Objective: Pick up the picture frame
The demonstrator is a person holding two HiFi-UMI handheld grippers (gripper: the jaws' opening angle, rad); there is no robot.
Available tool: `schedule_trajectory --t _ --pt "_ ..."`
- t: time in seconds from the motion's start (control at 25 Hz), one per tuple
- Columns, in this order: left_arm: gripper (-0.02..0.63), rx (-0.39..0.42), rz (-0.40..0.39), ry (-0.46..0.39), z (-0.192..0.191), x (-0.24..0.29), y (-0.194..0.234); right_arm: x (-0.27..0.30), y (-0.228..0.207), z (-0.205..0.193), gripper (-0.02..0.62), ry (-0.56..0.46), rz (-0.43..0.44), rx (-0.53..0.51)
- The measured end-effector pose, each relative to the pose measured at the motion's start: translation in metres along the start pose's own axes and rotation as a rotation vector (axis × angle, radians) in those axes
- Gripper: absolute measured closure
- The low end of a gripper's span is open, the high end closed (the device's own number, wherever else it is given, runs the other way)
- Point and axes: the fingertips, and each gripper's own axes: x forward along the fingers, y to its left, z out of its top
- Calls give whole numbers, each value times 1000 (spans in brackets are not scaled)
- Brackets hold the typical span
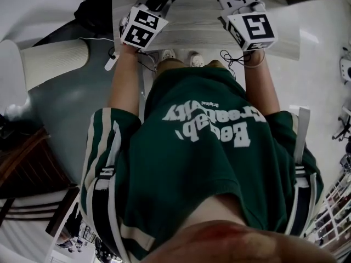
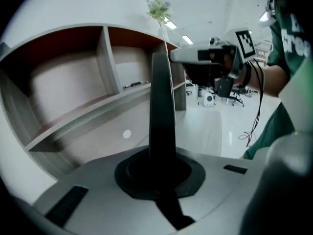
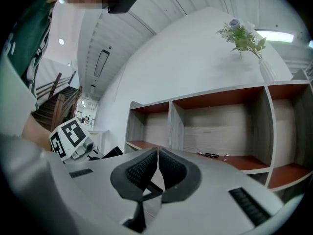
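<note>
While my left gripper point(image 2: 159, 168) clamps the thin dark picture frame point(image 2: 161, 97) edge-on, it stands upright before the grey wooden shelf unit point(image 2: 105, 58). My right gripper point(image 3: 157, 155) is clenched, empty.

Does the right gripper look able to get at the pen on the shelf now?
Probably yes. The pen lies in an open compartment of the shelf, nothing stands before it, and the right gripper is shut and empty.

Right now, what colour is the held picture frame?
The picture frame looks black; left gripper view.
</note>
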Motion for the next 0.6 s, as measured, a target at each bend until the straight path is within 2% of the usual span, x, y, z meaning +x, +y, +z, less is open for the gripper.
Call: schedule_trajectory --t 0.12,0.28,0.6 --pt "581 -93 36 -96 14 -20 1 3 5 1 561 -35 16 -8" --pt "581 -171 107 -220 39 -50 4 2 4 4 561 -47 27 8" --pt "581 -231 280 -475 78 -113 16 3 21 15 561 -87 36 30"
